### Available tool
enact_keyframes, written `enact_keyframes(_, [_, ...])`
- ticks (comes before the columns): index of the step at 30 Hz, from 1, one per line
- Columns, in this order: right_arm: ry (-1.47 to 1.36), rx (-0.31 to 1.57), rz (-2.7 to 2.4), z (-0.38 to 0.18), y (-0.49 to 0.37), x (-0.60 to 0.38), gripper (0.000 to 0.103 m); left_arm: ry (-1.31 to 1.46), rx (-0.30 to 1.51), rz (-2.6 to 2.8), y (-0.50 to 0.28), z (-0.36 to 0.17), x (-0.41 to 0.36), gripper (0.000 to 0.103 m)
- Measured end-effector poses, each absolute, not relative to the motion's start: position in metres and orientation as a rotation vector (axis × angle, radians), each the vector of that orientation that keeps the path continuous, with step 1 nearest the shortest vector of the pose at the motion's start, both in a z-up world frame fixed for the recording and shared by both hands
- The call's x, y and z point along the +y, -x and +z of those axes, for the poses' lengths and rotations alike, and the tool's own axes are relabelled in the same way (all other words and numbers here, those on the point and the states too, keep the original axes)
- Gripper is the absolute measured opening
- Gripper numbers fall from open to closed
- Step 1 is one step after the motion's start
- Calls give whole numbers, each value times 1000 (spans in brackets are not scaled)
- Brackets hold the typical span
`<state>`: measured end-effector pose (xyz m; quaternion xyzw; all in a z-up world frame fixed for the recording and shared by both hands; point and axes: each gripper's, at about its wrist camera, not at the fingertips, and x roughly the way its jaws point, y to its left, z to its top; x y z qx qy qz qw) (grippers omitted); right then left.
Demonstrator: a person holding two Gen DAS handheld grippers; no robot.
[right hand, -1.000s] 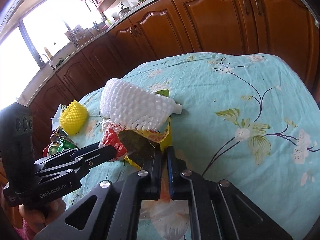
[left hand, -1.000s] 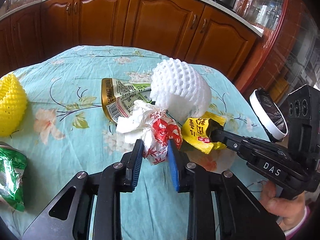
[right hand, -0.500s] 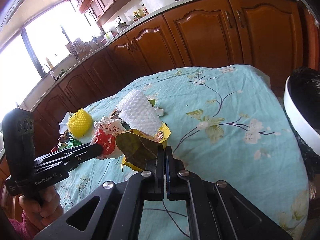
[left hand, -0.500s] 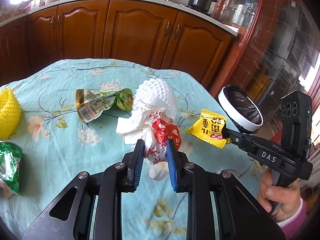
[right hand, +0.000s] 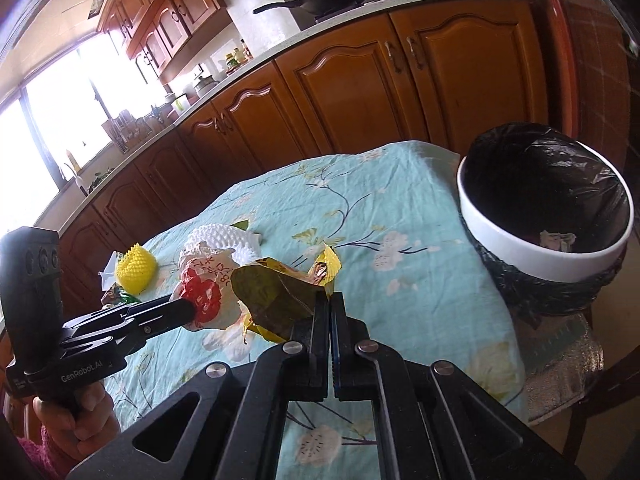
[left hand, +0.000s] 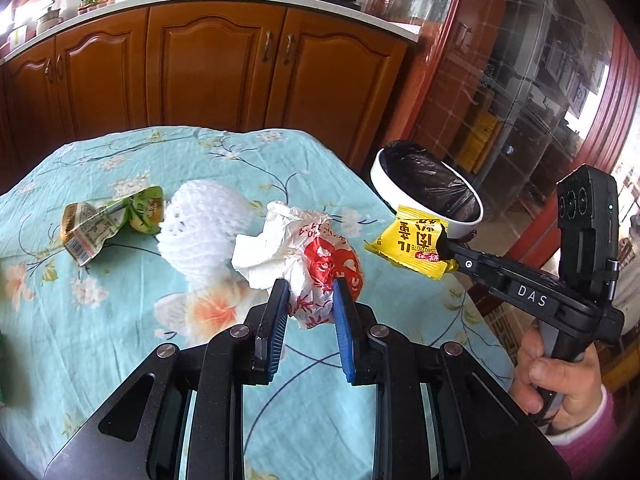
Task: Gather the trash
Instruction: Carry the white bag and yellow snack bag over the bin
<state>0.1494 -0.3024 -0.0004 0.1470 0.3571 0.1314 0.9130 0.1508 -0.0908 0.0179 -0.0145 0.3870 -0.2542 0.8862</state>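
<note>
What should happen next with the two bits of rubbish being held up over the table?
Probably carry both a little further to the bin and let go over it. The right gripper is shut on the yellow wrapper, the left gripper on the crumpled red and white bag, both lifted off the tablecloth. The black-lined bin stands open beside the table's edge.

Left gripper (left hand: 308, 300) and right gripper (right hand: 329, 312), both clamped, angled downward.
</note>
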Motion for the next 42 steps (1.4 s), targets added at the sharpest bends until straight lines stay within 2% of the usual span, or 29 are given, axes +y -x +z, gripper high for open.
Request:
enact_keyframes(18, [-356, 692, 146, 3, -136, -374, 1, -32, 827, -614, -169, 16, -157, 21])
enact_keyframes(42, [-337, 691, 34, 9, -162, -436, 1, -113, 798, -697, -215, 35, -244, 21])
